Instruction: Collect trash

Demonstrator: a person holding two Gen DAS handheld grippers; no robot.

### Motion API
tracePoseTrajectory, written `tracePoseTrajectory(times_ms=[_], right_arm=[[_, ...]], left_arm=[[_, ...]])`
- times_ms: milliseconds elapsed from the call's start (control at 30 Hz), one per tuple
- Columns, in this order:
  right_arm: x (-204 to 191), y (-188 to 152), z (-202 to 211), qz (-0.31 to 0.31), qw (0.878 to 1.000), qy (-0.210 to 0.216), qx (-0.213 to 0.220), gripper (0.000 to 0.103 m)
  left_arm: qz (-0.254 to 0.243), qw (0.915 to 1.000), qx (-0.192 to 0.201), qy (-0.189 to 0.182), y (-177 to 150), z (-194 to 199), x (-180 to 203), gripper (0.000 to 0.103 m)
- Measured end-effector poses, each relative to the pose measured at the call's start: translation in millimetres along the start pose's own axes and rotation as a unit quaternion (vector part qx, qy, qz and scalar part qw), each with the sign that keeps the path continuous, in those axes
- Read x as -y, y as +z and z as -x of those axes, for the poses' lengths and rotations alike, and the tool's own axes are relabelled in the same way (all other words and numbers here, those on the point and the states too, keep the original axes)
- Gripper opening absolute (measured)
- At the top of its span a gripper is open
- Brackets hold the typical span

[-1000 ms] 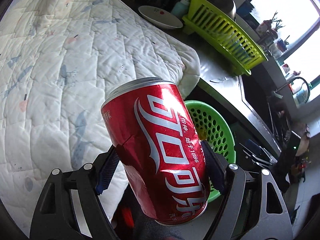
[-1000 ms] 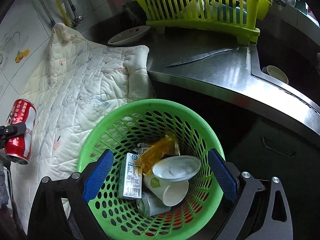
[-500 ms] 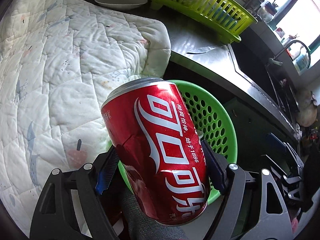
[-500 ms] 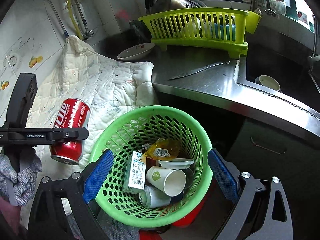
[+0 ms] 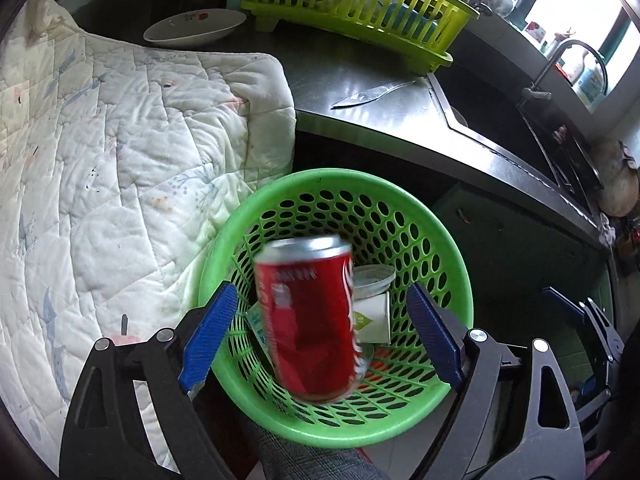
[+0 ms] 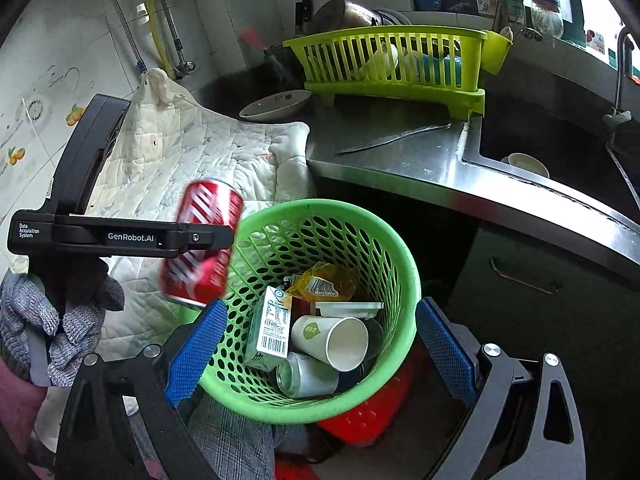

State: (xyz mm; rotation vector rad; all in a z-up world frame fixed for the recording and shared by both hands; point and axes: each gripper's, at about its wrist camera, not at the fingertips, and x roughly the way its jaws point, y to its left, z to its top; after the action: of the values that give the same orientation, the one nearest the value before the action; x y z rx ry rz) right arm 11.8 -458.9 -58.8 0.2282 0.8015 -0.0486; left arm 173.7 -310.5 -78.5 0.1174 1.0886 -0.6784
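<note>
Kitchen counter (image 5: 360,76) behind green basket (image 5: 420,216). Your left gripper (image 5: 320,332) has just been opening, jaws wide, blurred red can (image 5: 308,320) loose between them above the basket, probably falling. Your right gripper (image 6: 316,344) sits open around the basket, pads apparently clear.

We see the red can (image 5: 310,318), motion-blurred, silver top up and tilted, in the air over the green basket (image 5: 436,232), touching neither blue pad. From the right wrist view the can (image 6: 202,240) hangs beside the basket's (image 6: 400,248) left rim. The perforated basket sits below the desk edge, just beside the quilt's hanging corner. Inside lie a small carton (image 6: 270,330), a paper cup (image 6: 332,340) on its side, a silver can (image 6: 306,374), a yellow wrapper (image 6: 322,284) and a white lid (image 6: 348,309).
</note>
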Motion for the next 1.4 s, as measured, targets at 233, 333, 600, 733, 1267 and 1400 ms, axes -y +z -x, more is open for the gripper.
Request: tracePoseTrajectory(times_ms=[233,333,600,733,1267,1400], right_arm=[[-8,-7,2,-0.001,1.000,-0.003,0.006,0.092],[-12,-8,2,-0.005,1.000,-0.008,0.005,0.092],[-34,-5,3,0.003,1.000,-0.018,0.011,0.092],[-47,-1,4,0.007,1.000,-0.013,0.013,0.092],[-110,10,9,0.040,0.999,-0.010,0.032,0.093],[-117,9,12,0.042,0.999,-0.011,0.033,0.093]], left_arm=[[-0.006,0.9994,0.031,0.013,-4,21,-5,0.087],[-0.003,0.9987,0.048,0.019,-9,36,-12,0.088],[-0.012,0.9907,0.106,0.084,-24,84,-32,0.088],[-0.008,0.9851,0.136,0.105,-31,109,-44,0.088],[0.040,0.9600,0.222,0.166,-87,178,-94,0.098],[0.047,0.9548,0.231,0.181,-102,188,-102,0.098]])
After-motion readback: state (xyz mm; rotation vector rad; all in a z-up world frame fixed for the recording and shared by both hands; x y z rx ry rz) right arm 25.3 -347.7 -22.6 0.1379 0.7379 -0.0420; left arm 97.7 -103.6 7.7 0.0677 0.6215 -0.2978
